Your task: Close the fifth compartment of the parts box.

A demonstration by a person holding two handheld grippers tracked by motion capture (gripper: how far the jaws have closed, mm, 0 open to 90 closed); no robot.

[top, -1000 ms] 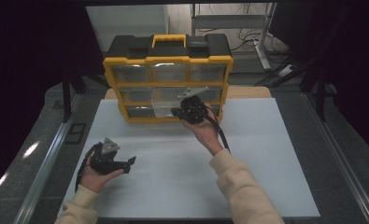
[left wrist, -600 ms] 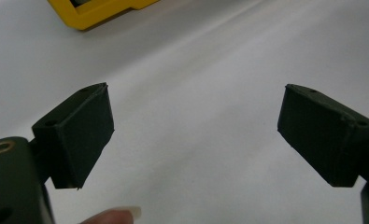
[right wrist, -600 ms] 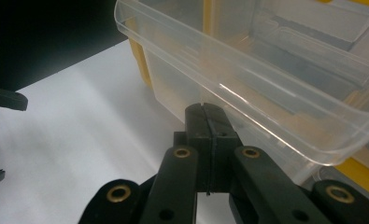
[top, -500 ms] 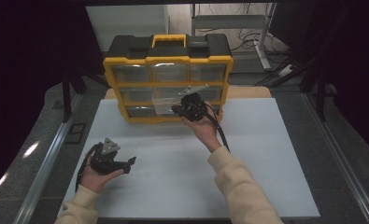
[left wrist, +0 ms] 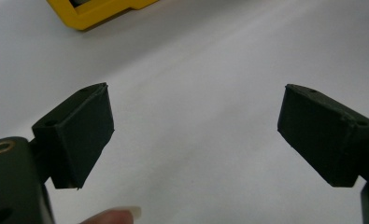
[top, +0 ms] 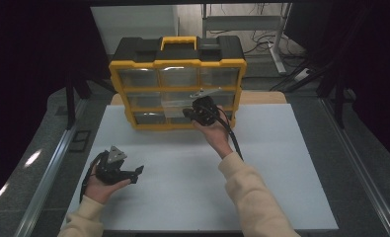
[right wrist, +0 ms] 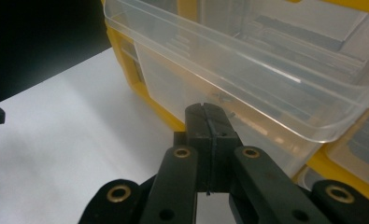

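At the back of the white worktop [top: 261, 163], the right claw [right wrist: 209, 122], jaws pressed together, meets a clear drawer [right wrist: 247, 70] jutting from the yellow organiser [top: 177, 89]. The left claw [left wrist: 196, 135] gapes empty.

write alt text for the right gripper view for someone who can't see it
The right gripper, its two black jaws shut together, sits against the front of a clear plastic drawer pulled partway out of a yellow organizer. A white tabletop lies to the left.
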